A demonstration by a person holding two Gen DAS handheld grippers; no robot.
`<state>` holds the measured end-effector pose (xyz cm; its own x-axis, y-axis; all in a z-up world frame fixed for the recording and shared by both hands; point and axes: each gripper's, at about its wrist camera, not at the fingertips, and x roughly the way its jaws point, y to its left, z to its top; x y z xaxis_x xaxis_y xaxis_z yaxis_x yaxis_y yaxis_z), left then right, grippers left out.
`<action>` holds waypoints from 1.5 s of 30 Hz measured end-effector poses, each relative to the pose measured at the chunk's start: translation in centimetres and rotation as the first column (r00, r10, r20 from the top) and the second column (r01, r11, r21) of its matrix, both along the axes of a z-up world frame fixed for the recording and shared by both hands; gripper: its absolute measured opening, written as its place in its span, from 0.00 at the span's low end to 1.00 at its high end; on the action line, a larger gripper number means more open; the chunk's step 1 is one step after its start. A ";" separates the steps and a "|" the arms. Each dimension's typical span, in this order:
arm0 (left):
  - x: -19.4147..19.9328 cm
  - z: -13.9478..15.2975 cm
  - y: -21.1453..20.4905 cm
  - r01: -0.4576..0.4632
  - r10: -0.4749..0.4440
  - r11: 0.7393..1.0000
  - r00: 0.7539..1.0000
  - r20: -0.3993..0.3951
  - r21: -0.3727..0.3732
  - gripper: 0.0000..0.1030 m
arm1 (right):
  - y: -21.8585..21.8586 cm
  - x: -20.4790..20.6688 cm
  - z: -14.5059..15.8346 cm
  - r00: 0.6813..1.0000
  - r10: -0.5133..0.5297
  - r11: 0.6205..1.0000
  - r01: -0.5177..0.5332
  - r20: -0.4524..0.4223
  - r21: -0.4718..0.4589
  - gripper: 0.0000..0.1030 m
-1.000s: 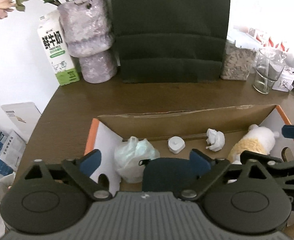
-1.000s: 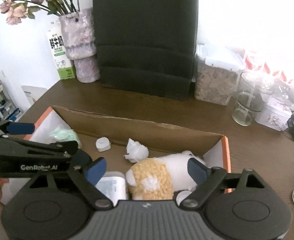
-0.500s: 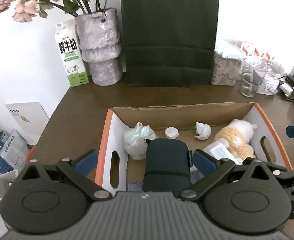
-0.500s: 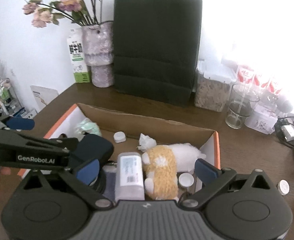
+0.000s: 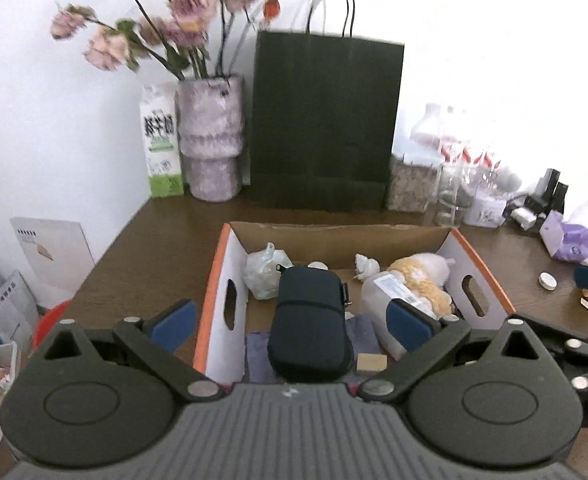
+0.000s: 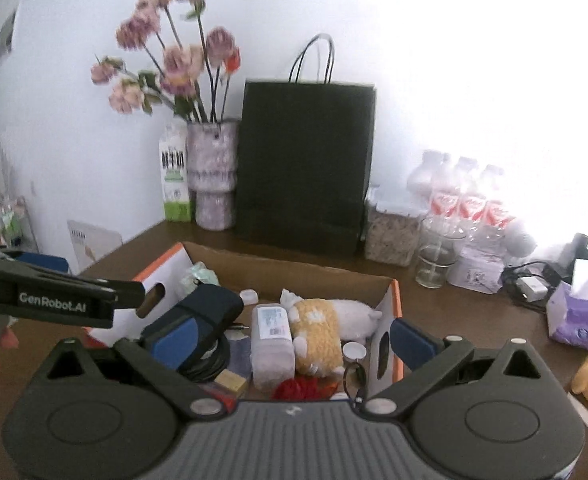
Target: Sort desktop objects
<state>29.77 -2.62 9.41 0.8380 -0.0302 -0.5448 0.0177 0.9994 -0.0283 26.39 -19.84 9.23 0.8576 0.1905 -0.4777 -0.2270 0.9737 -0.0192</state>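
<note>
1. The left gripper (image 5: 290, 322) hangs over the near end of the cardboard box (image 5: 476, 268), its blue-padded fingers (image 5: 173, 319) spread wide and gripping nothing.
2. A dark zippered case (image 5: 310, 326) lies in the box between those fingers, apparently untouched.
3. The right gripper (image 6: 292, 336) is likewise splayed and empty, above the box's right end.
4. A plush toy (image 6: 326, 328) and a clear container (image 6: 272, 338) lie side by side inside the box on the desk (image 5: 154, 248).

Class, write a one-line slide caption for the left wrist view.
Open left gripper above a cardboard box holding a dark pouch, plush toy and plastic bag.
</note>
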 end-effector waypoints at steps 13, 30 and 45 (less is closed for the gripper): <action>-12.5 -4.5 0.0 0.019 -0.022 1.000 0.986 0.166 0.019 1.00 | -1.3 -11.3 -5.0 0.998 -0.062 0.995 0.059 0.031 0.076 1.00; -20.8 -8.3 -0.4 0.029 -0.037 0.999 0.984 0.177 0.043 1.00 | 0.4 -19.1 -8.4 0.997 -0.069 0.992 0.067 0.016 0.105 1.00; -21.8 -8.4 -0.8 0.009 -0.021 0.998 0.982 0.190 0.063 1.00 | 0.7 -20.1 -8.9 0.999 -0.051 0.994 0.051 -0.003 0.097 1.00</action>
